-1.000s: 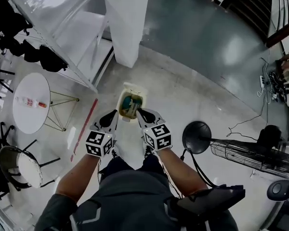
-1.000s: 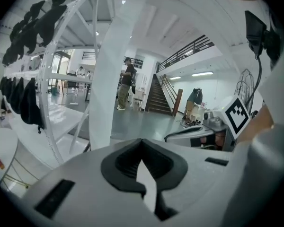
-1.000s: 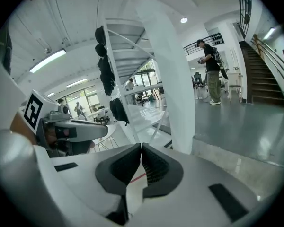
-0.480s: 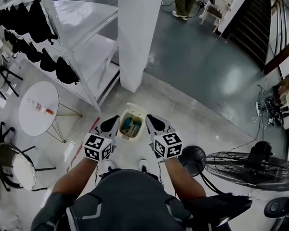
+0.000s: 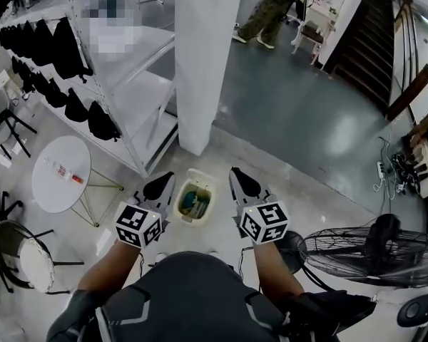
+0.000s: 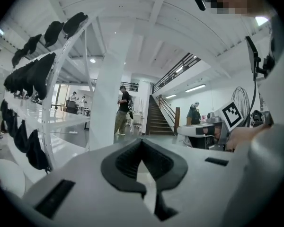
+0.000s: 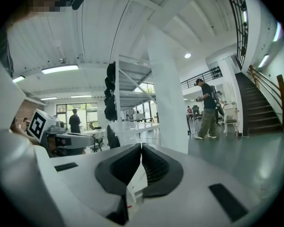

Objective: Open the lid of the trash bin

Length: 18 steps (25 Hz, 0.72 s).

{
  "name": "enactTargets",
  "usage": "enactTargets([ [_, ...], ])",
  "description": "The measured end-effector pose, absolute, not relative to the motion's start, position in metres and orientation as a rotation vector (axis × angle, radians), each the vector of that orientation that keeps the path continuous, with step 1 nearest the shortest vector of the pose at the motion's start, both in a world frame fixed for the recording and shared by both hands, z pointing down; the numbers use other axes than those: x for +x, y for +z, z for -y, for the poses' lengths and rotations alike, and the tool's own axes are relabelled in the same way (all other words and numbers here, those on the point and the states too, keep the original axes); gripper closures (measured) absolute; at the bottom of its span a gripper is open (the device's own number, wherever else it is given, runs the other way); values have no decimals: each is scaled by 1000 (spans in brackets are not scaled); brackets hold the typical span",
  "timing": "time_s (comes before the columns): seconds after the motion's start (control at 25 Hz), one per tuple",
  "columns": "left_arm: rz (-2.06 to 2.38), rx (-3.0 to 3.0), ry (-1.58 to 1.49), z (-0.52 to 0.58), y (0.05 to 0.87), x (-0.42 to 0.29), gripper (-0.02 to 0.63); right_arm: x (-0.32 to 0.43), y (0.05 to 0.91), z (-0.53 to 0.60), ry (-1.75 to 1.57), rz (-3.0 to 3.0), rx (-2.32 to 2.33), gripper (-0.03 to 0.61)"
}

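Note:
In the head view a small cream trash bin [image 5: 195, 199] stands on the floor by my feet, its lid up at the far side and greenish rubbish showing inside. My left gripper [image 5: 160, 186] hovers left of the bin and my right gripper [image 5: 242, 179] hovers right of it, both well above it and touching nothing. In the left gripper view the left gripper [image 6: 142, 141] has its black pads meeting at the tips with nothing between them. The right gripper [image 7: 141, 145] in its own view is shut the same way. Neither gripper view shows the bin.
A white pillar [image 5: 207, 63] rises just beyond the bin. A white rack [image 5: 121, 70] with hanging black items stands at the left, with a round white table [image 5: 60, 173] and a chair [image 5: 21, 251] beside it. A floor fan [image 5: 364, 244] sits at the right. A person [image 5: 267, 9] walks far ahead.
The view has risen, so the bin looks smaller and lower. Both grippers have lifted away from the bin's rim and spread a little apart. The lid stays up.

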State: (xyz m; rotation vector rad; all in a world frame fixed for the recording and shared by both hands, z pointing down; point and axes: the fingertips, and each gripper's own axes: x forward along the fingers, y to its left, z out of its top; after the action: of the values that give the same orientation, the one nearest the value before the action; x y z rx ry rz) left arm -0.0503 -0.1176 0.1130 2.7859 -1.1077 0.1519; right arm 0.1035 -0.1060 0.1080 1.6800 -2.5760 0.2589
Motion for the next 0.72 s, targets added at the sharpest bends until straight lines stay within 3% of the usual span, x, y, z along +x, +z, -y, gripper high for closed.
enactTargets([
  [0.72, 1246, 2798, 30, 111, 47, -88, 606, 123, 21, 85, -11, 2621, 1821, 554],
])
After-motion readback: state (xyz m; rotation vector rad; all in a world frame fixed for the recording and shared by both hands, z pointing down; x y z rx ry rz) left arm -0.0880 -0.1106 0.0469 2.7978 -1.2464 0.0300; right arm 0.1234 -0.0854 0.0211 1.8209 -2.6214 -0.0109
